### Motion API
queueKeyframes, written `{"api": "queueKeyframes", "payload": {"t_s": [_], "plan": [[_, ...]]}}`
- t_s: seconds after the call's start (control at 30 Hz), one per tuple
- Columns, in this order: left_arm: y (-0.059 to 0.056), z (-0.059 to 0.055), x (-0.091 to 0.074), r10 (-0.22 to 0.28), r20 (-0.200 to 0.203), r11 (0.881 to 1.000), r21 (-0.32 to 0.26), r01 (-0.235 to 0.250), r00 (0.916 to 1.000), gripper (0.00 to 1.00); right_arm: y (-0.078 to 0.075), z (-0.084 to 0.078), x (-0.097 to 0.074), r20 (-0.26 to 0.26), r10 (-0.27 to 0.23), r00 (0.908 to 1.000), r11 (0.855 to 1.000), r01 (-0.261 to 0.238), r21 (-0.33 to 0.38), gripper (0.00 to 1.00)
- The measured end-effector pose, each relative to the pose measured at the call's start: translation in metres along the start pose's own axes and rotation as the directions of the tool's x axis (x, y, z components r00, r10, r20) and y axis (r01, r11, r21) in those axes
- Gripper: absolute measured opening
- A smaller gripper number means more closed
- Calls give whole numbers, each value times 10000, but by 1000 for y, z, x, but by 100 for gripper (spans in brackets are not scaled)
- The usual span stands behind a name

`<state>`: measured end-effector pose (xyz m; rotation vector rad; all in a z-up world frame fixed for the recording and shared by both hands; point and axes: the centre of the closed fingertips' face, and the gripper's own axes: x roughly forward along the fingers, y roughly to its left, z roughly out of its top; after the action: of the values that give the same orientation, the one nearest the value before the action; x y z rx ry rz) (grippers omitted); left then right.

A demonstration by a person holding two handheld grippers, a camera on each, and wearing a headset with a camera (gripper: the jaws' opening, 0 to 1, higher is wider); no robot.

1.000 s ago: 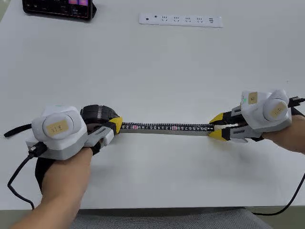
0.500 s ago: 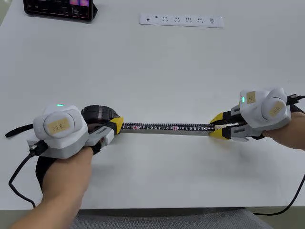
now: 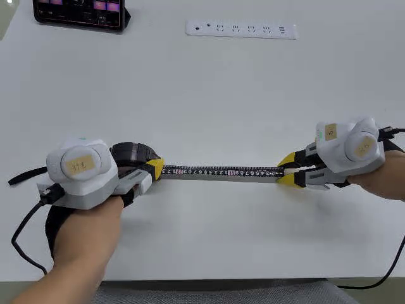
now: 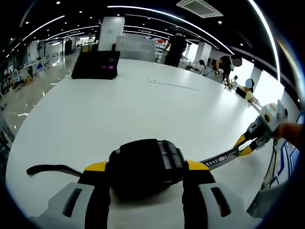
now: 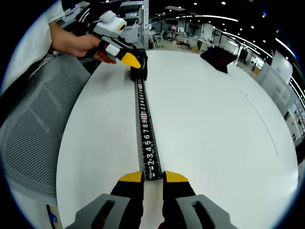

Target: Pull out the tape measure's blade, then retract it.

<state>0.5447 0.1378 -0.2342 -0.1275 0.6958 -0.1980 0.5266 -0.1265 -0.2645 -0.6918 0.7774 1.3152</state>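
Pulled-out length is found unchanged from a second ago, black round tape-measure case clamped in left gripper at near left, dark numbered metal blade pinched at its tip by right gripper at right, so pull-out is judged finished, retraction due.

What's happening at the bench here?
A person is working a tape measure with two handheld grippers. The left gripper is clamped on the black tape measure case, and the right gripper pinches the tip of the blade. The blade is drawn out straight between them, low over the white table. It has not yet been retracted. A power strip lies at the far edge.
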Motion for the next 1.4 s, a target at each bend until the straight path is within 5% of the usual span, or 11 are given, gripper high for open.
{"api": "queueKeyframes", "payload": {"t_s": [1.4], "plan": [[1,-1,0,-374,12,9975,-599,375,9993,56,0,39,24,517,370,9980,9992,-361,-178,11]]}}
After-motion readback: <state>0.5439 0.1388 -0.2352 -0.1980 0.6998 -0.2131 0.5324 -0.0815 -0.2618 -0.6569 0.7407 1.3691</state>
